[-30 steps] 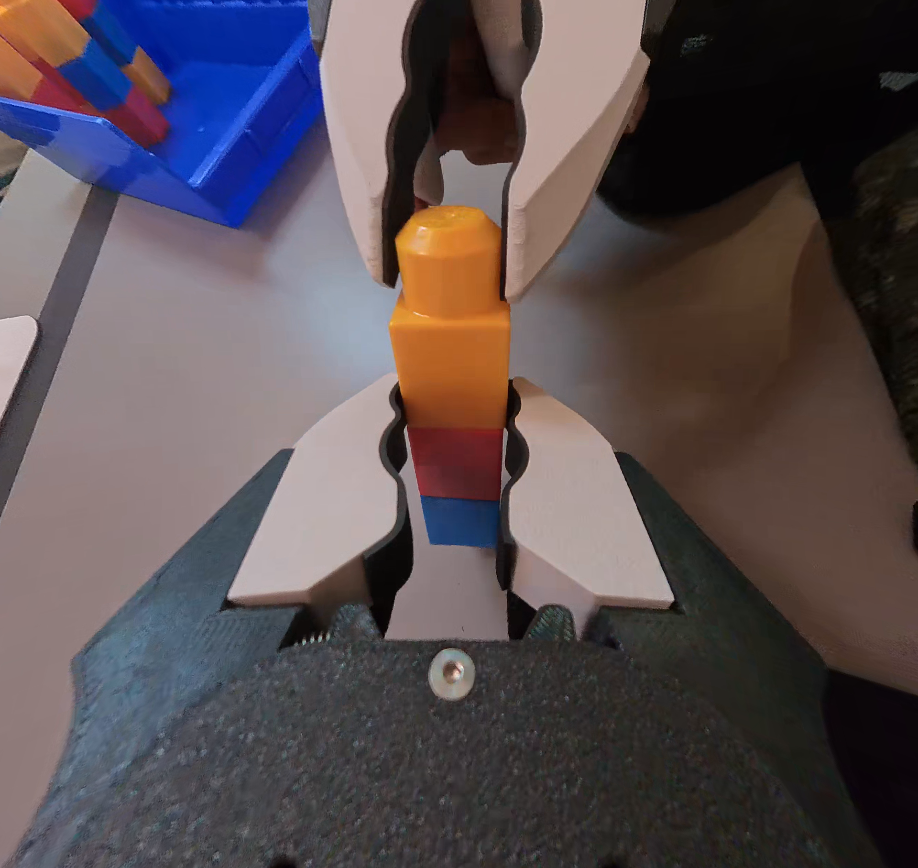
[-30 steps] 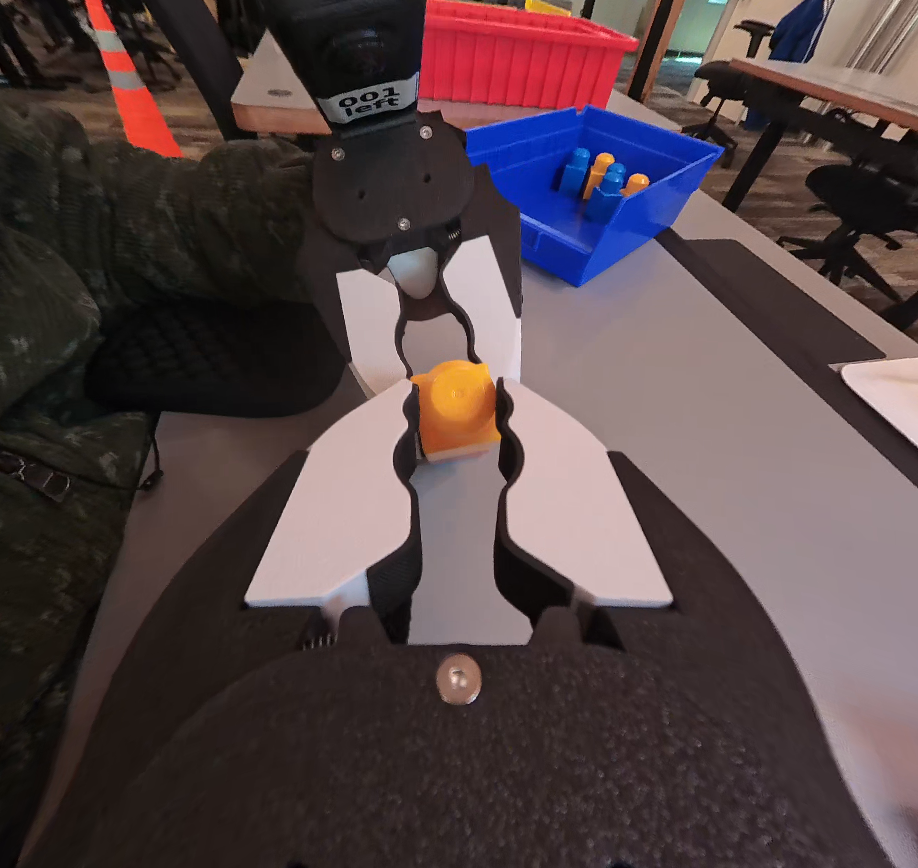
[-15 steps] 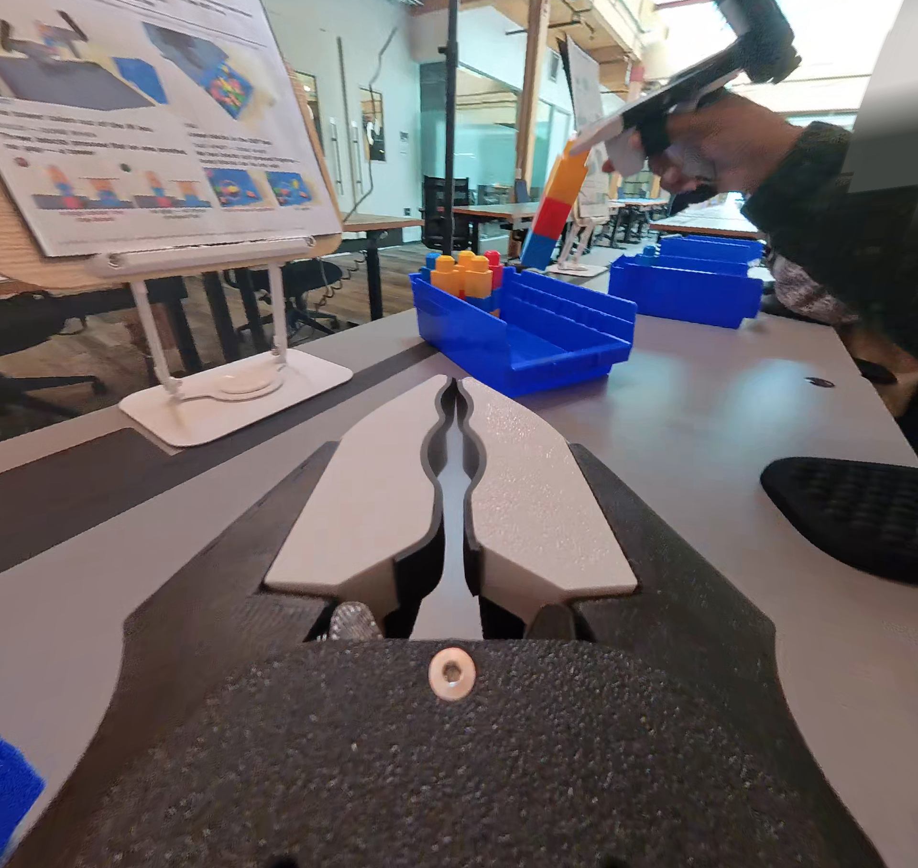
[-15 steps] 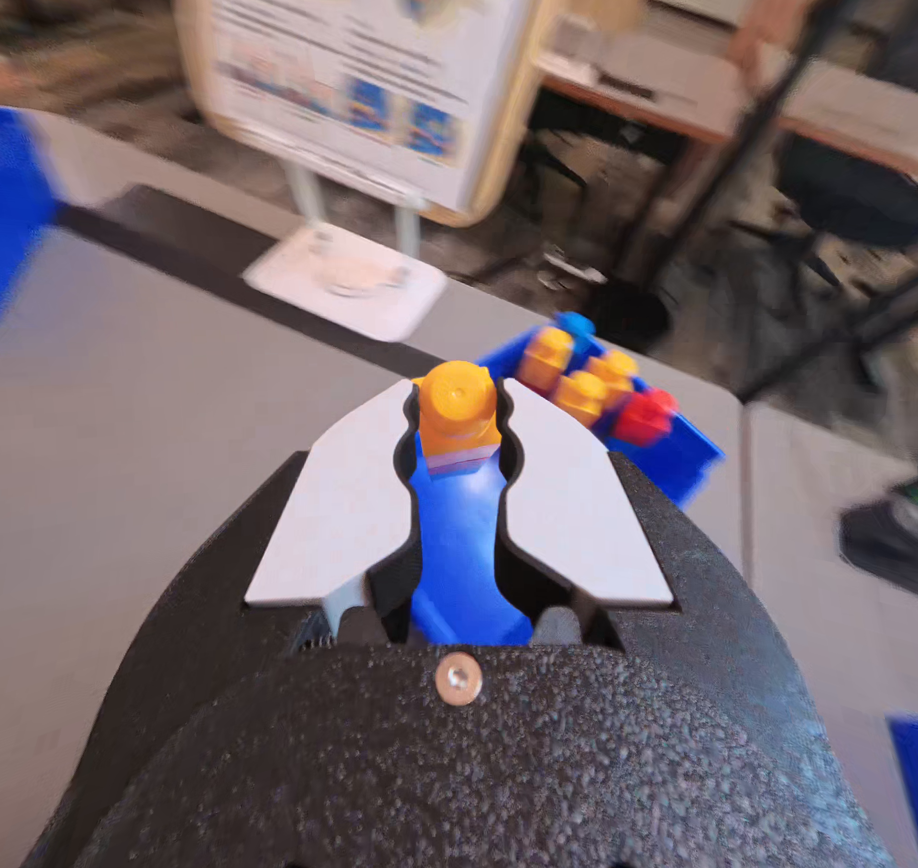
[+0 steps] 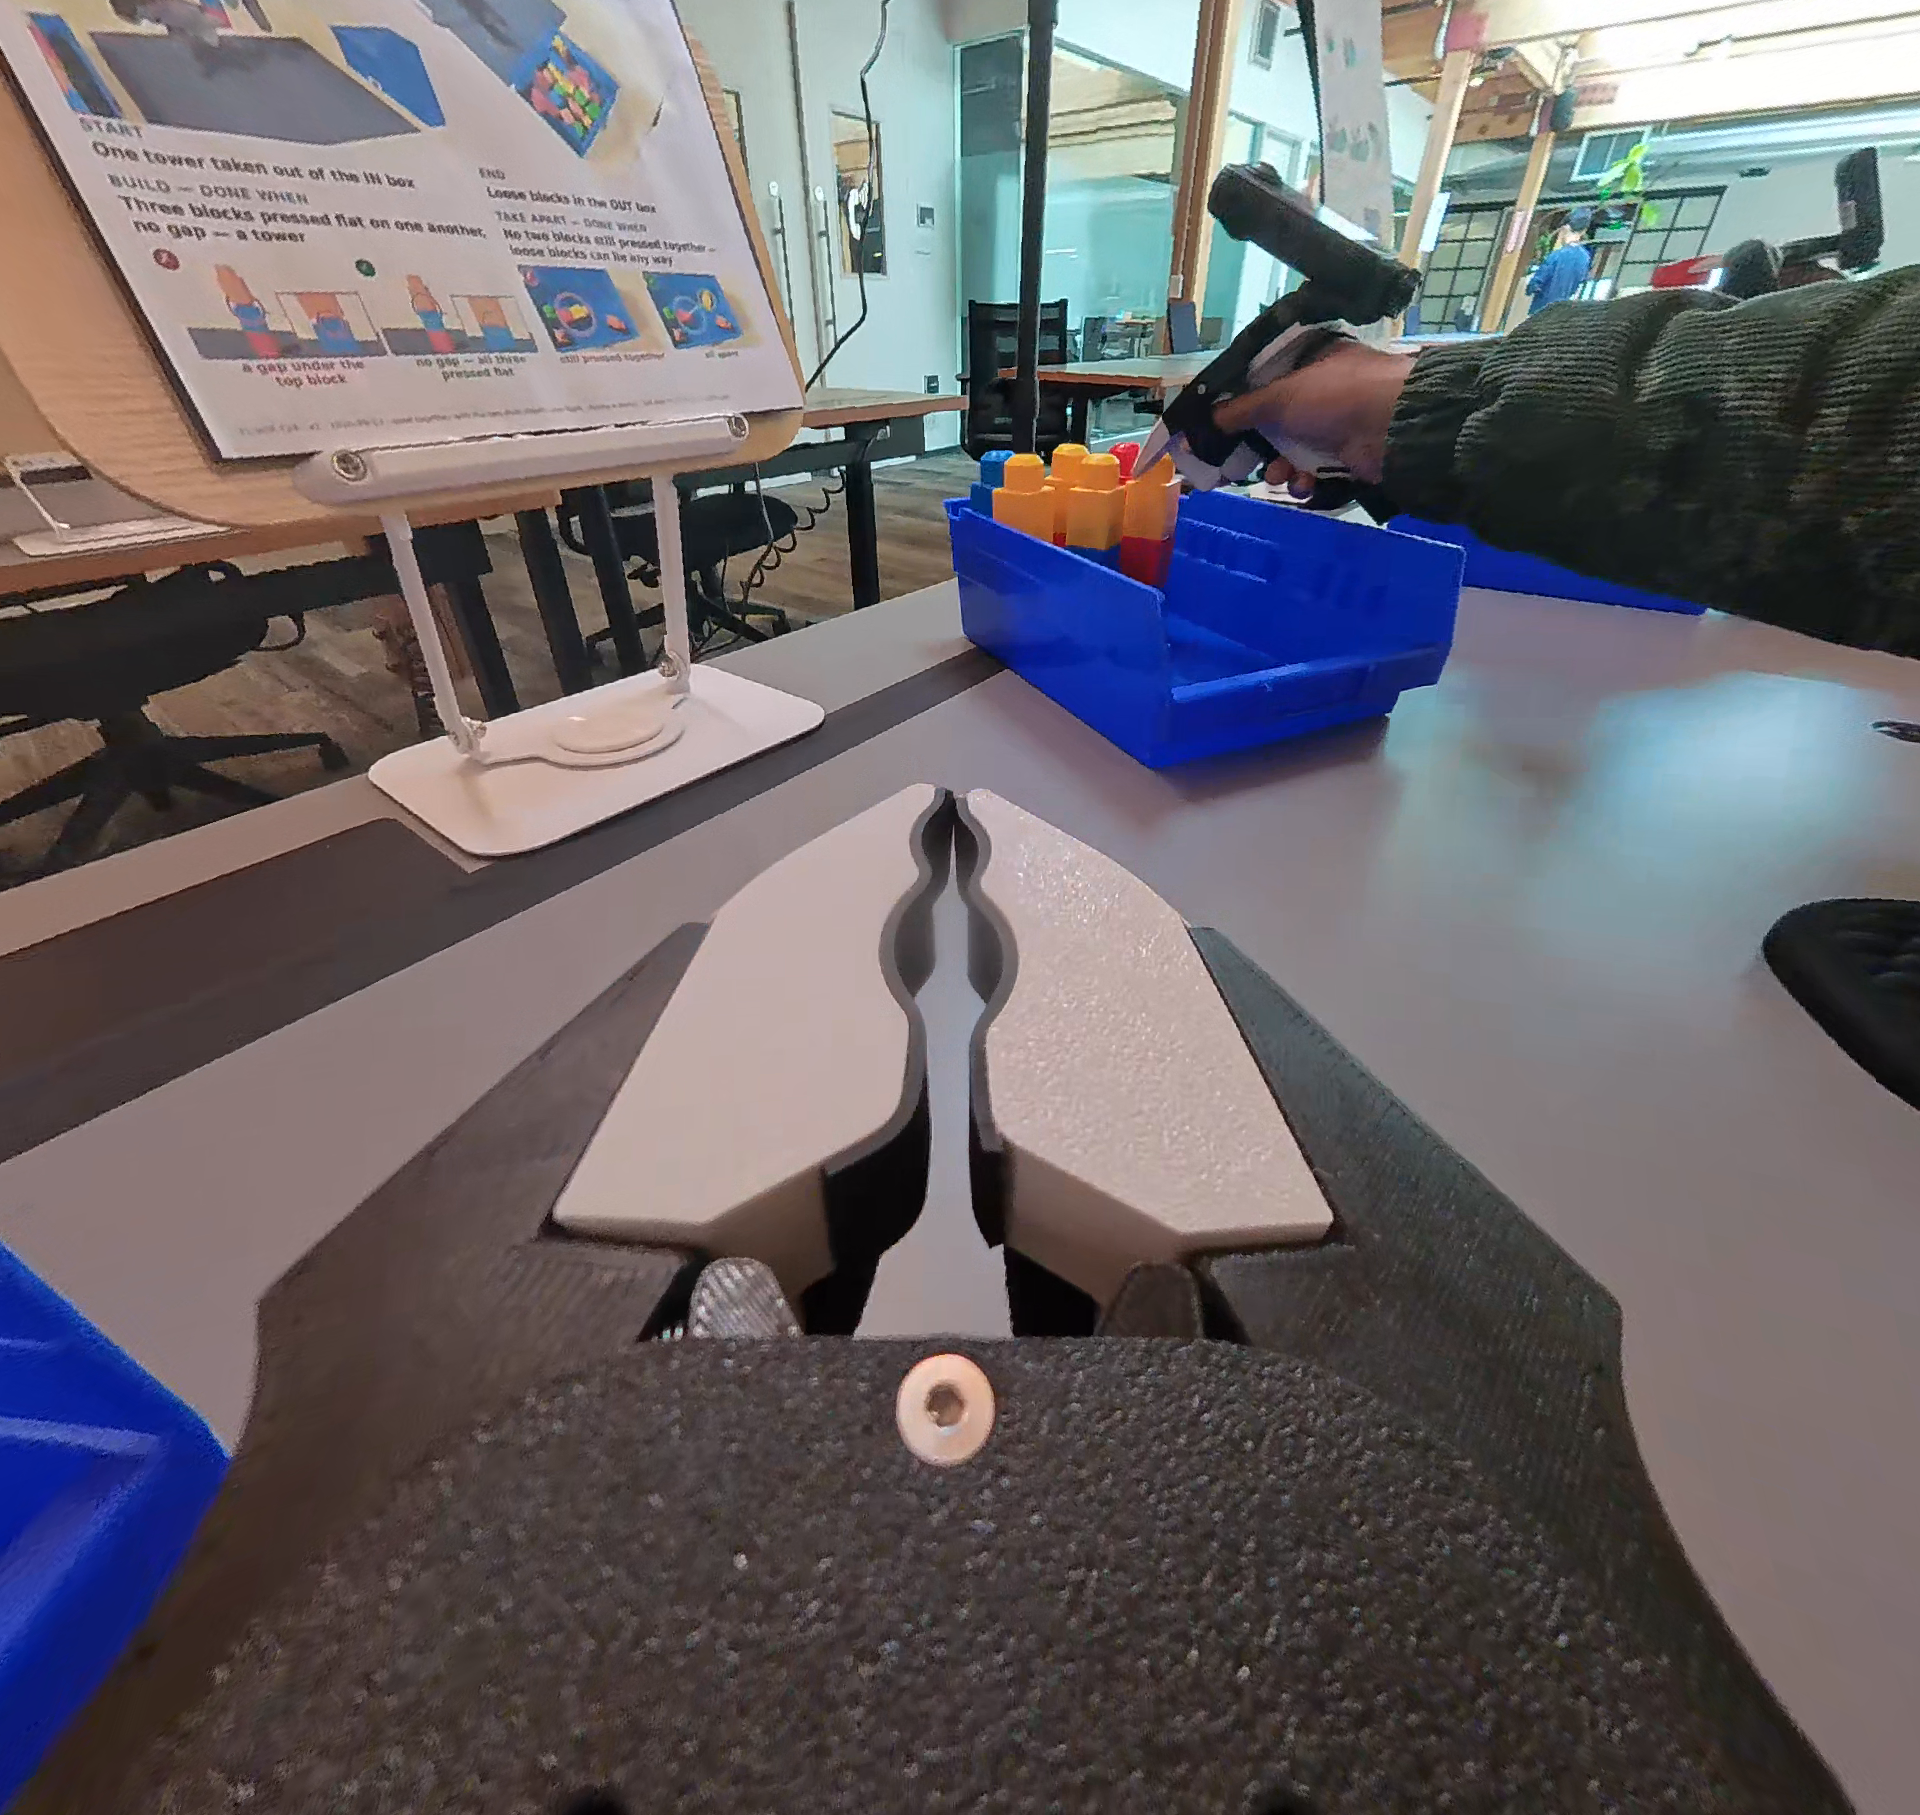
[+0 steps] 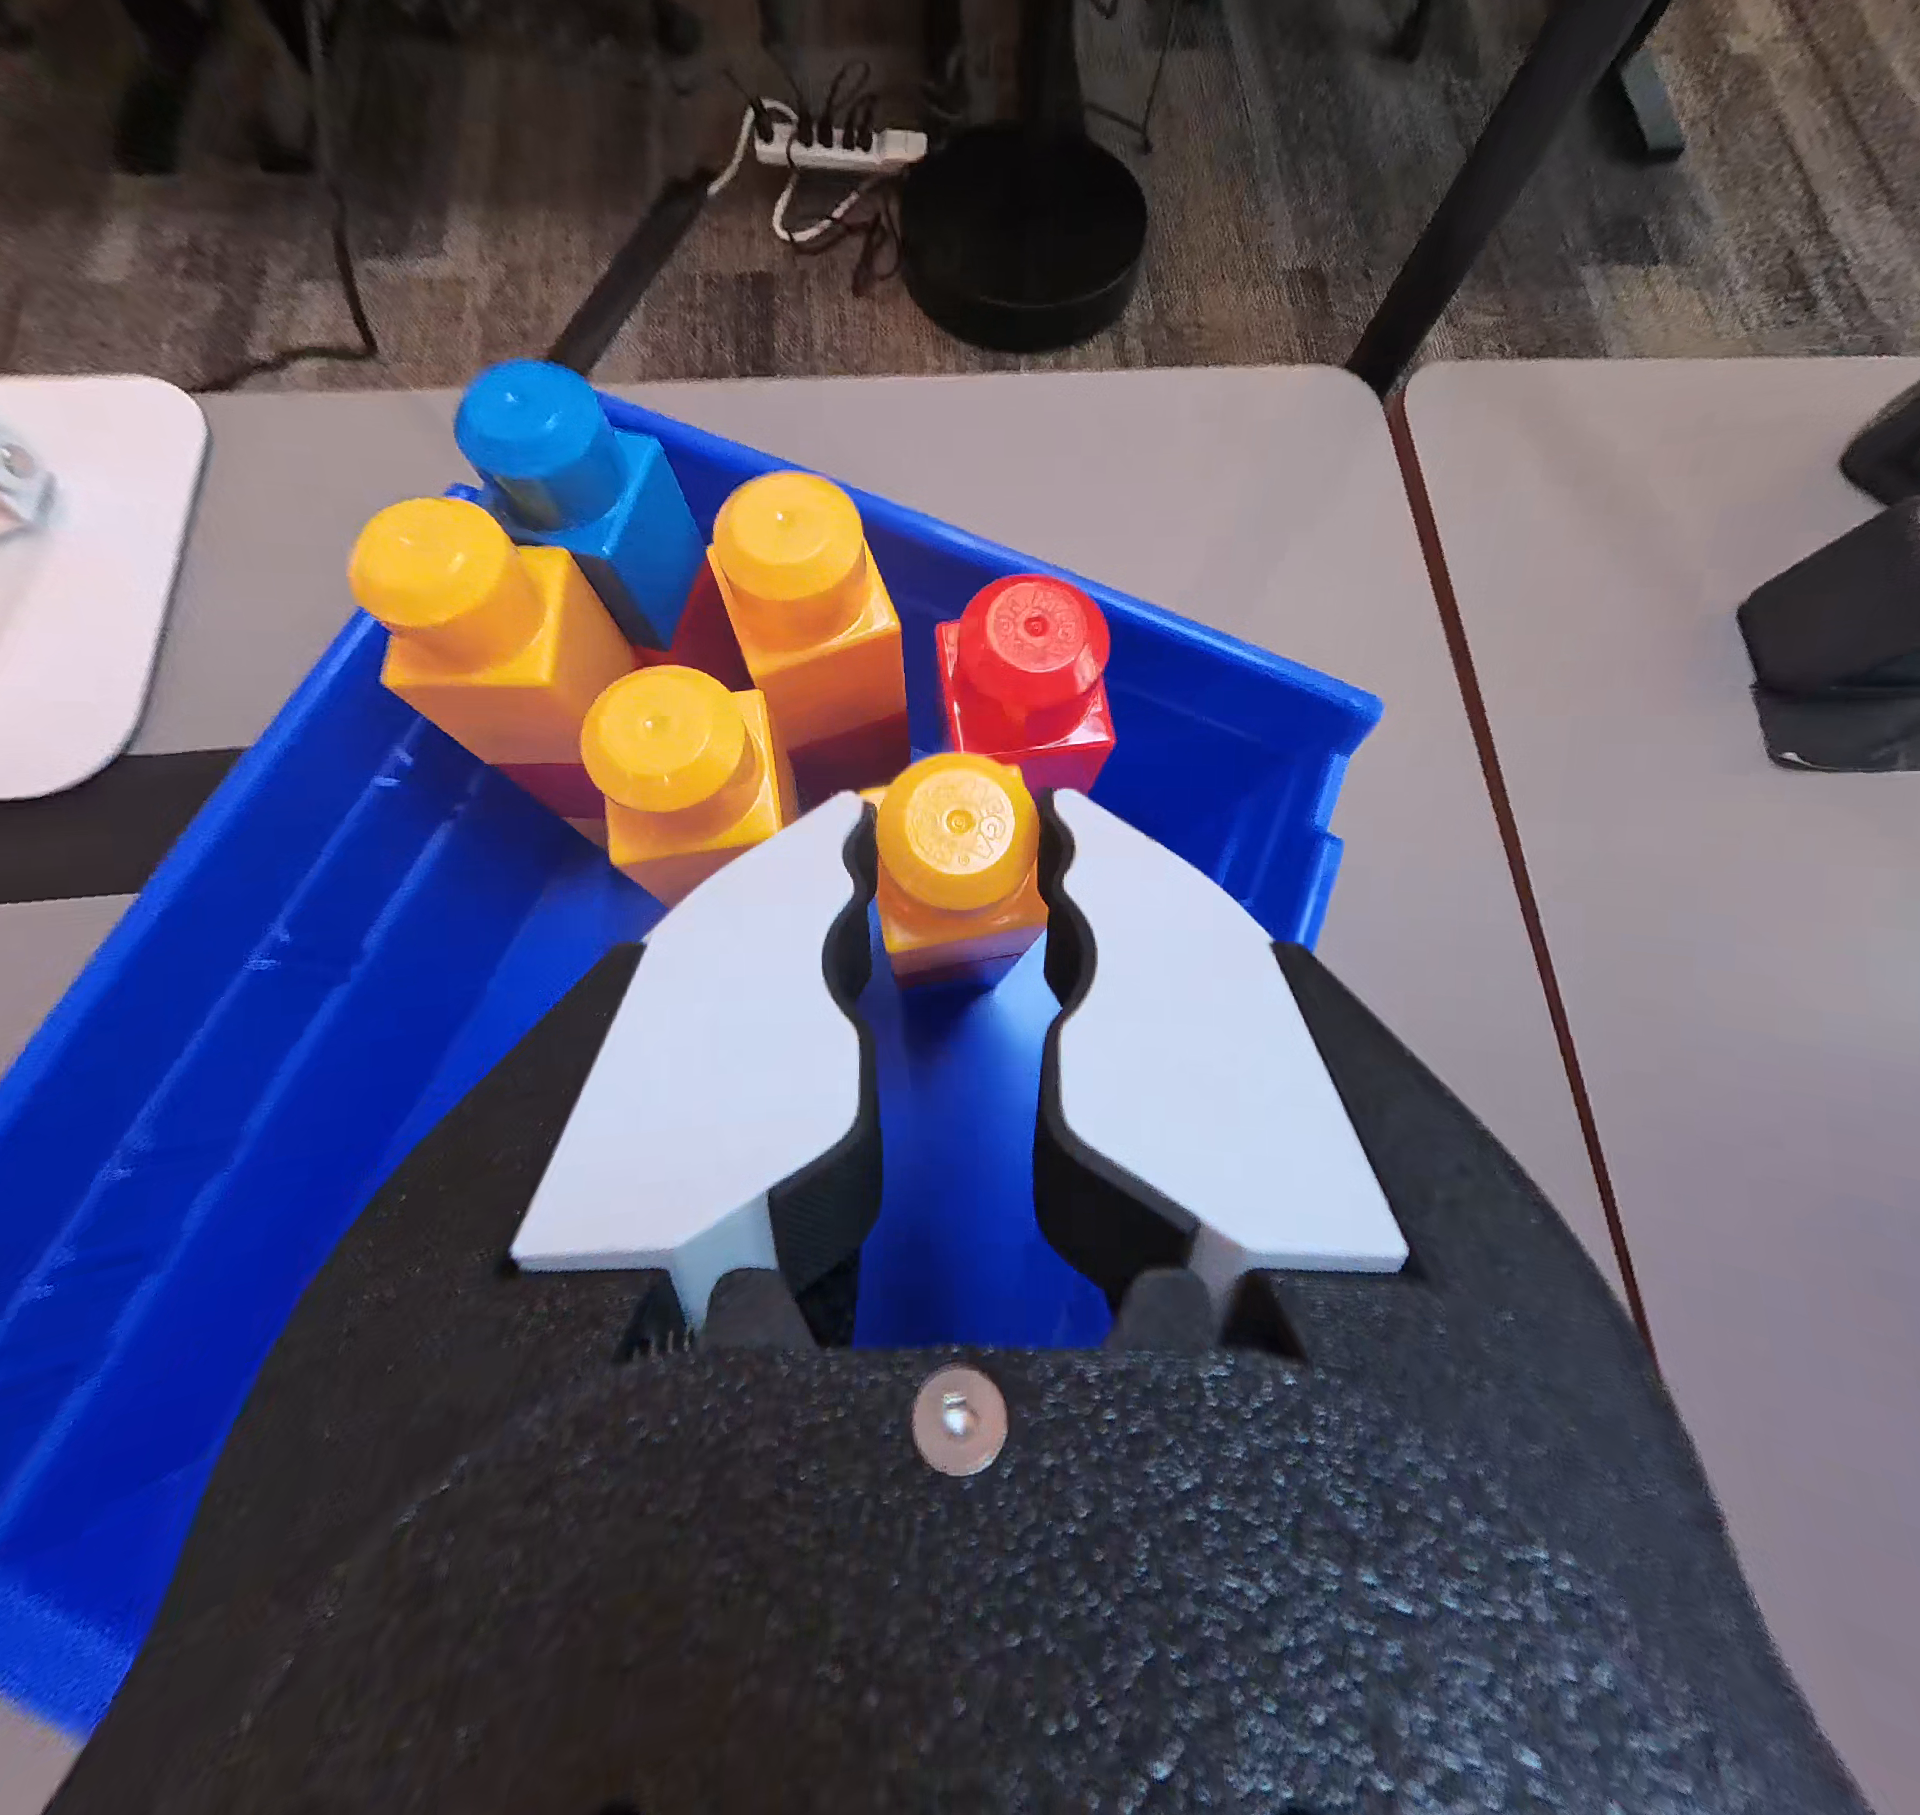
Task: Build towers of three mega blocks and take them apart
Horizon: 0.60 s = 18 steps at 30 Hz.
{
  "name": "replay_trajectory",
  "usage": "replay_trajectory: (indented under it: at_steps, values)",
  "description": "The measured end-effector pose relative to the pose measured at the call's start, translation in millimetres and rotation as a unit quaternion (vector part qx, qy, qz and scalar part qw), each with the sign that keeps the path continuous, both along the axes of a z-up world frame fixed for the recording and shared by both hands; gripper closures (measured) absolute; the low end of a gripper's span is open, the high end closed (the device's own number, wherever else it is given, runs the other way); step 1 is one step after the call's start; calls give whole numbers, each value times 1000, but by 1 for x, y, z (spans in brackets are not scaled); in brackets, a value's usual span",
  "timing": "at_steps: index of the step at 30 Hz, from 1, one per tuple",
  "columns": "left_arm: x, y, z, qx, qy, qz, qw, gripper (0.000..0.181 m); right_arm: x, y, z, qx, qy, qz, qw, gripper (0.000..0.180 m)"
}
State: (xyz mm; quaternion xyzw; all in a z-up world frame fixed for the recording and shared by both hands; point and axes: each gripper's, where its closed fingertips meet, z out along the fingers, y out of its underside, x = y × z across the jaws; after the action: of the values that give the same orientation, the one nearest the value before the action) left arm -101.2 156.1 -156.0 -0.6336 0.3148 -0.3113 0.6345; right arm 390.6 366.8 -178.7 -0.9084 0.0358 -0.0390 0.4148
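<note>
Orange-topped tower point(image 6: 958, 861) sits in blue bin point(image 6: 260, 986), near its right wall, right gripper point(image 6: 956, 820) fingers clamped on top block. Five more towers point(image 6: 665, 643) packed against the far wall; front of bin free. Left gripper point(image 5: 951, 809) fingers closed, empty, over bare desk point(image 5: 1455, 882).

printed instruction sheet point(image 5: 416, 155), embossed block stud point(image 6: 958, 823)
</note>
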Motion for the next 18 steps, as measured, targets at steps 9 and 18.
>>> replay_trajectory:
  at_steps: [9, 18]
  values:
    - [-24, 9, 10, -18, -13, 38, 999, 181, -10, -5, 43, 88, -57, 20, 994, 130]
    - [-199, 83, 63, -28, 23, 320, 947, 181, -199, -160, 117, 262, 69, 254, 928, 129]
